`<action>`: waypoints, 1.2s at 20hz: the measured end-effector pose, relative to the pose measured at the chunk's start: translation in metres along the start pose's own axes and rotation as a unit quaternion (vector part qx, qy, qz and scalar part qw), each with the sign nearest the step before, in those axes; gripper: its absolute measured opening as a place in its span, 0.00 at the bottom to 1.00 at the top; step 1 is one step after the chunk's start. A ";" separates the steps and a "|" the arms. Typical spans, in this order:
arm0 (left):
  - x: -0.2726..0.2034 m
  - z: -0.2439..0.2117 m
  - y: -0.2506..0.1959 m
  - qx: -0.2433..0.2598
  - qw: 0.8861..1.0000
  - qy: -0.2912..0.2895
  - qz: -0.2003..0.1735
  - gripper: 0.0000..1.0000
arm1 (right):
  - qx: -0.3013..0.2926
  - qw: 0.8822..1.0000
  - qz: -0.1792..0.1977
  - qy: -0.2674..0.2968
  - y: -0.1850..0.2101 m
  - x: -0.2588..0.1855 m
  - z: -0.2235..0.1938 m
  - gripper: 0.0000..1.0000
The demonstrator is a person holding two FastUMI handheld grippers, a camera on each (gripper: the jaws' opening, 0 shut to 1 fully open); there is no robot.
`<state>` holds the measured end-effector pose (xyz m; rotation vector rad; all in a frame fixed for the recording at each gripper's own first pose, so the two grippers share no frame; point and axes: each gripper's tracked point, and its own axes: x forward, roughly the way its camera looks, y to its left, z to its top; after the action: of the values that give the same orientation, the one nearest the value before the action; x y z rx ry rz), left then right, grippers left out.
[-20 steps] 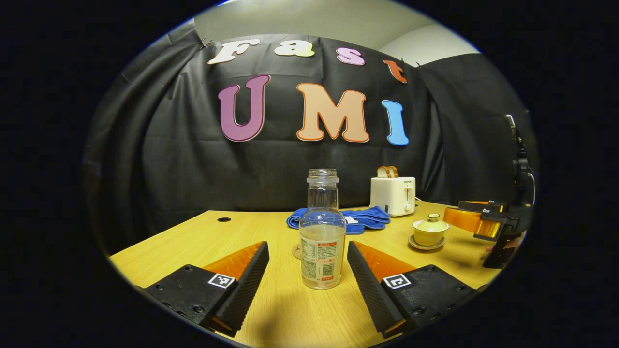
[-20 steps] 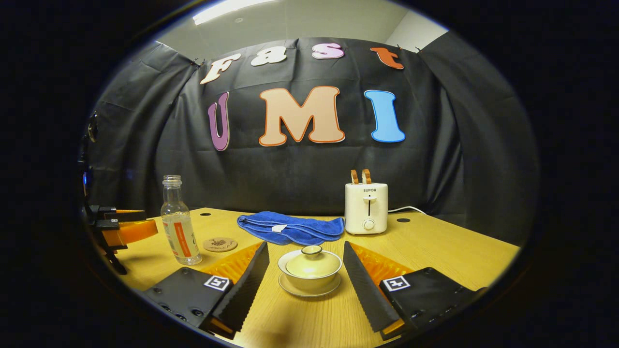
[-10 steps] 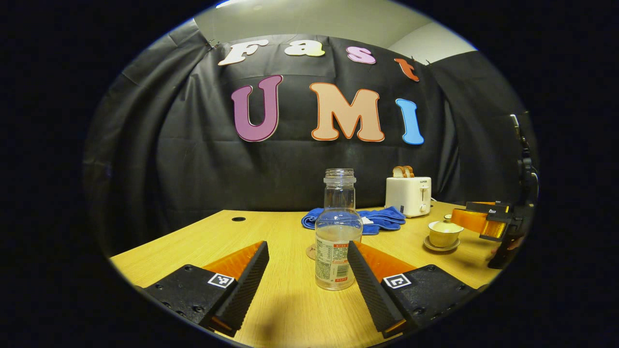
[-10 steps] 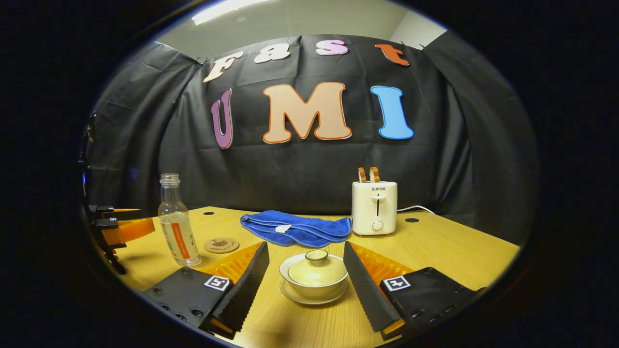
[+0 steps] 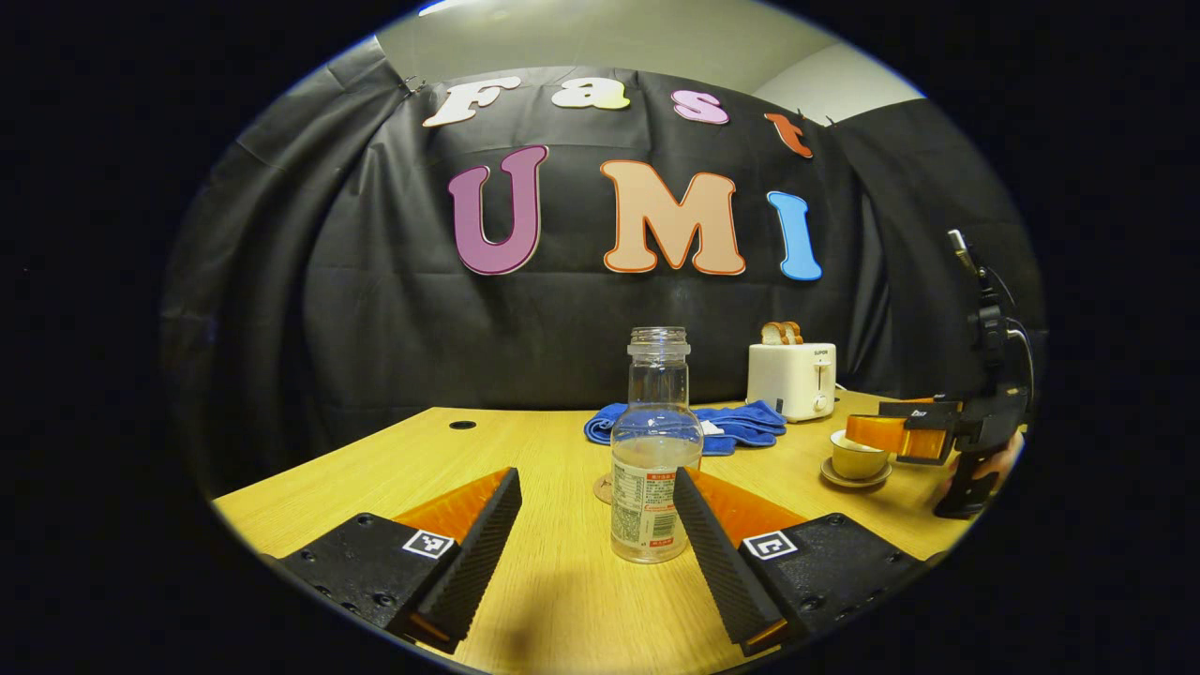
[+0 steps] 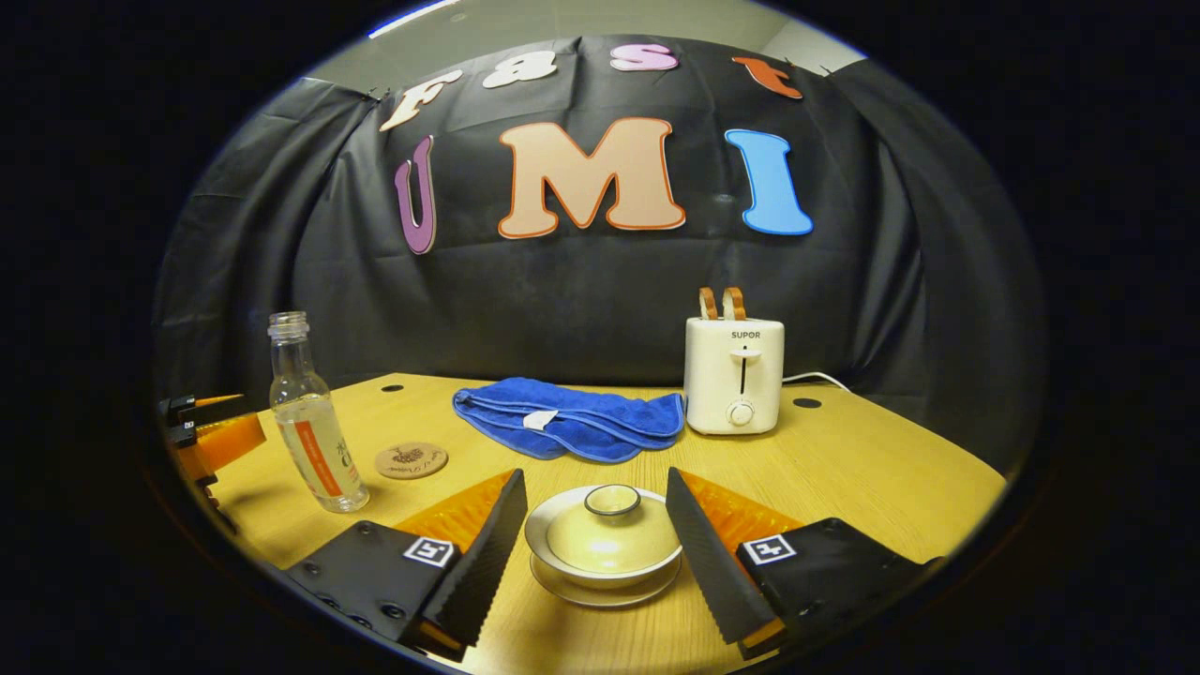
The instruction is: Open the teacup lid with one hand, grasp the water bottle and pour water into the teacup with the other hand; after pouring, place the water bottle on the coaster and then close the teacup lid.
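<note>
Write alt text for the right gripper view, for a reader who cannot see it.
The right tongs stand open around a lidded teacup on its saucer, not gripping it. Behind it on the wooden table lie a blue towel and a white toaster; to the left stand a coaster and an uncapped water bottle.

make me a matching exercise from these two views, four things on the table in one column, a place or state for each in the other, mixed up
Things:
1. water bottle
2. teacup lid
3. coaster
4. toaster

Places or states:
A. bare, nothing standing on it
B. on the cup, between the open right tongs
C. two slices sticking up from the top
D. uncapped, upright, between the open left tongs

Pairs: 1-D, 2-B, 3-A, 4-C
</note>
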<state>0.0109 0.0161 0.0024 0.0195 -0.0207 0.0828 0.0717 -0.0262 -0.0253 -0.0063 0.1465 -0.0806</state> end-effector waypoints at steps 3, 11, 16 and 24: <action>0.001 -0.001 0.000 0.000 1.000 0.000 0.000 0.96 | 0.001 1.000 -0.005 0.003 -0.003 0.007 -0.001 0.71; 0.001 0.000 0.000 0.000 1.000 0.000 0.000 0.95 | -0.001 1.000 -0.006 0.028 -0.005 0.014 -0.008 0.69; 0.001 -0.001 0.000 0.000 1.000 0.000 0.000 0.95 | 0.003 1.000 -0.012 0.018 -0.009 0.017 -0.005 0.40; 0.002 -0.001 0.000 0.000 1.000 0.000 0.000 0.95 | -0.002 1.000 -0.014 0.016 -0.010 0.016 -0.005 0.34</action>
<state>0.0128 0.0159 0.0013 0.0187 -0.0207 0.0826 0.0857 -0.0370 -0.0322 -0.0111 0.1784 -0.1092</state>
